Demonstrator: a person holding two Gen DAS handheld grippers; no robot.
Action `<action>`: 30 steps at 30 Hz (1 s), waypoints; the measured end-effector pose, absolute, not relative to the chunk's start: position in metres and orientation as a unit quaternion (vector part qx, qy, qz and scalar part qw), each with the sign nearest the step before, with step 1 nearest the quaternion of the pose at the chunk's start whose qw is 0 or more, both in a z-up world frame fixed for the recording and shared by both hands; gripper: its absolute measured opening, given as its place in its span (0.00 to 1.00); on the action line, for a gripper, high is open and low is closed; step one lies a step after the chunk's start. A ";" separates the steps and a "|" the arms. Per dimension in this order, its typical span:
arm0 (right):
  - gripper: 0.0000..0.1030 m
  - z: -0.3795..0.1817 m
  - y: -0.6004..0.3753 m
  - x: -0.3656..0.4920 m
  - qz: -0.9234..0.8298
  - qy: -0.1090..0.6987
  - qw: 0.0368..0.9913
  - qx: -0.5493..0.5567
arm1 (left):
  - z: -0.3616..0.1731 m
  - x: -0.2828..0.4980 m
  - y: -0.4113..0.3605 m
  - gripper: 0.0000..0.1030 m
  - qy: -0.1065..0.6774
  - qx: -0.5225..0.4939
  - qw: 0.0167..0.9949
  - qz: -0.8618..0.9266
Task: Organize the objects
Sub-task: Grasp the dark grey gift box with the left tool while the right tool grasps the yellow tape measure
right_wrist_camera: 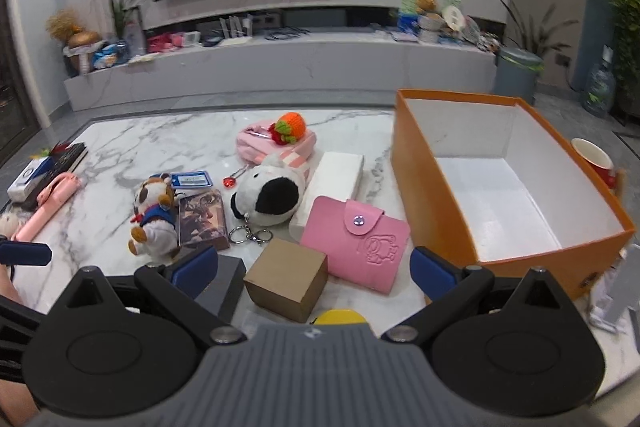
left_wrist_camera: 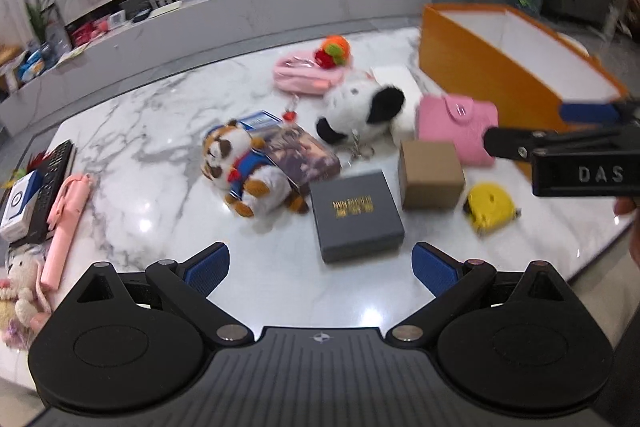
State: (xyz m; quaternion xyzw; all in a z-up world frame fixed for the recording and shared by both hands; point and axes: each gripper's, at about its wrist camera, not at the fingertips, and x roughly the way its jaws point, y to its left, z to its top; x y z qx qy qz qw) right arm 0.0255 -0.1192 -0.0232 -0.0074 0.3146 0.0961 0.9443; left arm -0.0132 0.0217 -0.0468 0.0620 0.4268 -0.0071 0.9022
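Observation:
On the marble table (left_wrist_camera: pixel 160 131) lie a dark grey box (left_wrist_camera: pixel 354 215), a brown carton (right_wrist_camera: pixel 288 279), a pink wallet (right_wrist_camera: pixel 356 243), a yellow tape measure (left_wrist_camera: pixel 490 207), a black-and-white plush (right_wrist_camera: pixel 268 195) and a brown-and-white plush (left_wrist_camera: pixel 240 167). An orange box (right_wrist_camera: pixel 432 211) with a white, empty inside stands at the right. My left gripper (left_wrist_camera: pixel 322 263) is open, just short of the dark grey box. My right gripper (right_wrist_camera: pixel 316 267) is open above the brown carton, holding nothing. In the left wrist view, the right gripper (left_wrist_camera: pixel 524 127) reaches in beside the pink wallet (left_wrist_camera: pixel 452 123).
A pink pouch (right_wrist_camera: pixel 272 147) with an orange knit toy, a white box (right_wrist_camera: pixel 336 179) and a picture pack (right_wrist_camera: pixel 202 219) lie further back. A pink stick (left_wrist_camera: pixel 64 227) and a remote (left_wrist_camera: pixel 52 179) line the left edge. A red mug (right_wrist_camera: pixel 596 159) stands behind the orange box.

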 end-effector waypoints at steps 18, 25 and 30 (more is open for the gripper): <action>0.99 -0.094 -0.157 0.052 0.112 0.365 0.924 -0.022 | -0.124 0.037 0.014 1.00 0.435 0.069 0.897 -0.038; 0.97 -0.117 -0.144 0.056 0.136 0.381 0.913 -0.046 | -0.136 0.041 0.008 1.00 0.428 0.066 0.901 -0.034; 0.90 -0.127 -0.140 0.059 0.136 0.390 0.909 -0.045 | -0.141 0.046 -0.004 1.00 0.419 0.080 0.904 -0.020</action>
